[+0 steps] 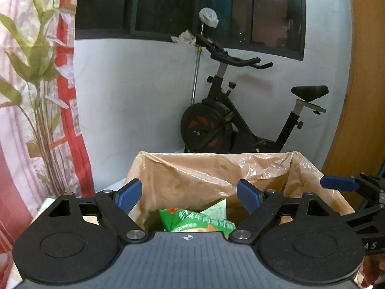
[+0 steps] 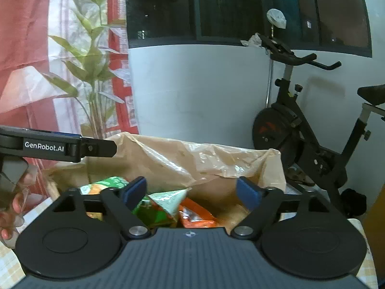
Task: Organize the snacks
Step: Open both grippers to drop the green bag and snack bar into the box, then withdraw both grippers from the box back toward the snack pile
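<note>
A box lined with a tan plastic bag (image 1: 192, 168) (image 2: 216, 161) stands open right below both grippers. My left gripper (image 1: 189, 190) hangs open over it, pads apart and touching nothing, with a green snack packet (image 1: 197, 222) lying in the bag beneath them. My right gripper (image 2: 192, 189) is open too, above a green packet (image 2: 158, 207) and an orange packet (image 2: 197, 215); another green and orange packet (image 2: 103, 185) lies further left. One blue right finger (image 1: 339, 183) shows at the edge of the left wrist view. A black left finger (image 2: 101, 147) reaches in from the left of the right wrist view.
A black exercise bike (image 1: 228, 125) (image 2: 300, 132) stands against the white wall behind the box. A leafy plant (image 1: 36, 72) and a red curtain (image 2: 24, 36) are at the left, a wooden door (image 1: 361, 96) at the right. A person's hand (image 2: 12, 204) holds the left gripper.
</note>
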